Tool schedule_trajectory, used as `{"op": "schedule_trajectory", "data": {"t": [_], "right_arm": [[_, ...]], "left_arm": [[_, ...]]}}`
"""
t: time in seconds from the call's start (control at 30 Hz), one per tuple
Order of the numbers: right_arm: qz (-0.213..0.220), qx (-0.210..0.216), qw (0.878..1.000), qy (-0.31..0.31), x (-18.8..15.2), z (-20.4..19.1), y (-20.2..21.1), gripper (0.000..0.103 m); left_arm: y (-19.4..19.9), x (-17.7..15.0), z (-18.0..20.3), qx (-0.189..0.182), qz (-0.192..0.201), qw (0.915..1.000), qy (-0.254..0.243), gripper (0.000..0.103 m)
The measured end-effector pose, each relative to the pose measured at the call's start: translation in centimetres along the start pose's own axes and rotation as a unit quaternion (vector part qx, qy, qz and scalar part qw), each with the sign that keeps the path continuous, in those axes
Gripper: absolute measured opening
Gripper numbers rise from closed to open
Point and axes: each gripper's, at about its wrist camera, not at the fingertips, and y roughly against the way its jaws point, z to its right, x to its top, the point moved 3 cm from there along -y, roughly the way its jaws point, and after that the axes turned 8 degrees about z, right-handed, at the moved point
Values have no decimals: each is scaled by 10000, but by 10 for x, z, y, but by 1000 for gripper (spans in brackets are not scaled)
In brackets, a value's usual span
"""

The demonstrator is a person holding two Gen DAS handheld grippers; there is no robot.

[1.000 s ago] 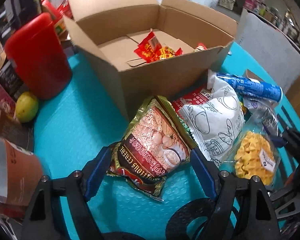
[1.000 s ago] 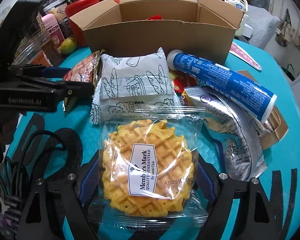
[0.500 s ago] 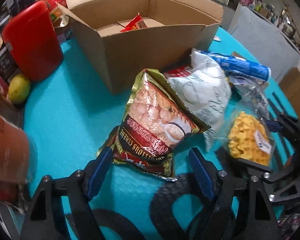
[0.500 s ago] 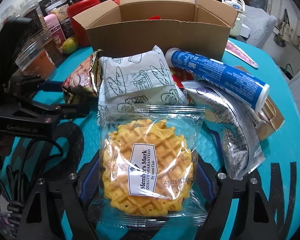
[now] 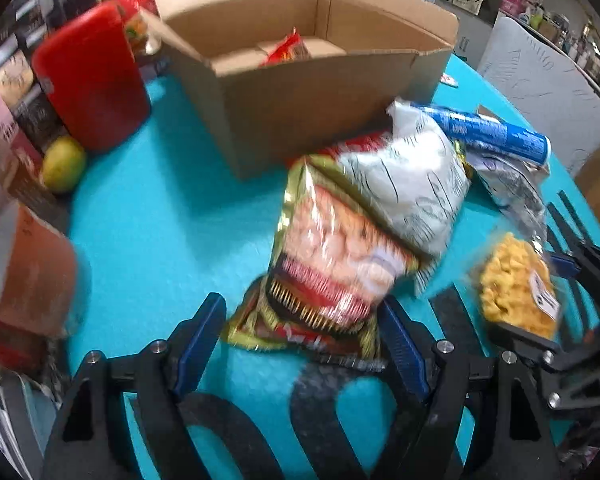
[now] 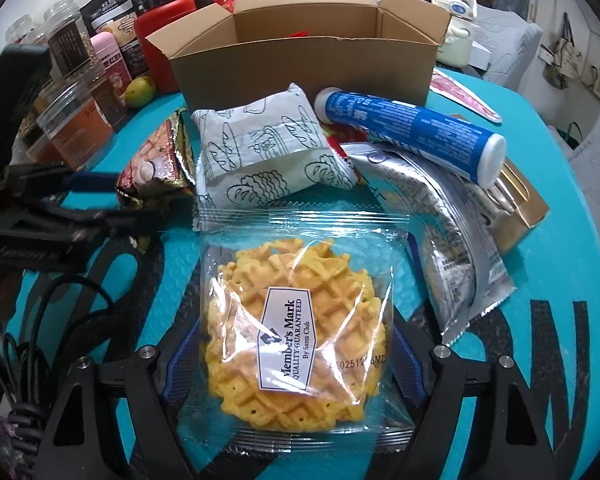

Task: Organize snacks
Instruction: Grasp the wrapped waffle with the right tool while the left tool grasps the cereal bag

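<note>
Nearest on the right, the right gripper point(image 6: 296, 364) has its two blue pads around one clear-wrapped waffle point(image 6: 296, 320); the wrapper fills the gap and both pads meet its sides, so it is clasped. On the left, the left gripper point(image 5: 300, 340) stands with its jaws spread around the lower end of one gold-and-red cereal packet point(image 5: 332, 264); the right pad seems to brush the packet's edge and the left pad is clear of it, so nothing is gripped.

Just beyond lies one white pouch printed with bread drawings point(image 6: 268, 148), leaning on the cereal packet. Beside it I count one silver foil sachet point(image 6: 452, 236), one blue tube with white caps point(image 6: 412, 128) lying across it, and a red pack point(image 6: 342, 140) mostly buried underneath.

All rest on the turquoise table point(image 5: 160, 232). Farther back stands one open cardboard box point(image 6: 300, 68), with a red wrapper point(image 5: 286, 50) showing inside. To its left: one red canister point(image 5: 92, 80), one yellow-green fruit point(image 5: 62, 164), and several jars point(image 6: 72, 128).
</note>
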Motion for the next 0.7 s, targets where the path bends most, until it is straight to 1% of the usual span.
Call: {"op": "schedule_trajectory", "data": {"t": [0.07, 0.17, 0.23, 0.33, 0.37, 0.4, 0.43, 0.47, 0.6, 0.7], "right_arm": [[4, -12, 10000, 16, -1, 1, 0, 81], [7, -26, 10000, 38, 0, 1, 0, 82], [13, -30, 10000, 34, 1, 0, -1, 82], [27, -41, 10000, 7, 1, 0, -1, 82], [29, -50, 10000, 4, 1, 1, -1, 82], [32, -64, 10000, 6, 1, 1, -1, 82], [30, -86, 10000, 17, 1, 0, -1, 82], [31, -100, 9999, 26, 2, 0, -1, 82], [55, -110, 9999, 1, 3, 1, -1, 79], [100, -85, 9999, -56, 3, 3, 0, 76]], "left_arm": [[-3, 2, 6, 35, 68, 9997, -216, 78], [-13, 3, 13, -3, -13, 9990, -440, 78], [-17, 6, 12, -111, 65, 9993, -355, 79], [-23, 9, 4, -243, 48, 9996, -126, 78], [-23, 9, 2, -257, 110, 9996, -31, 75], [-22, 9, 2, -182, 139, 9997, -63, 62], [-20, 9, 2, -230, 126, 9996, -85, 53], [-16, 7, 3, -253, 102, 9996, -59, 51], [-11, 2, 9, -265, 56, 9996, -81, 48], [-5, -2, 11, -412, 1, 9991, 68, 48]]}}
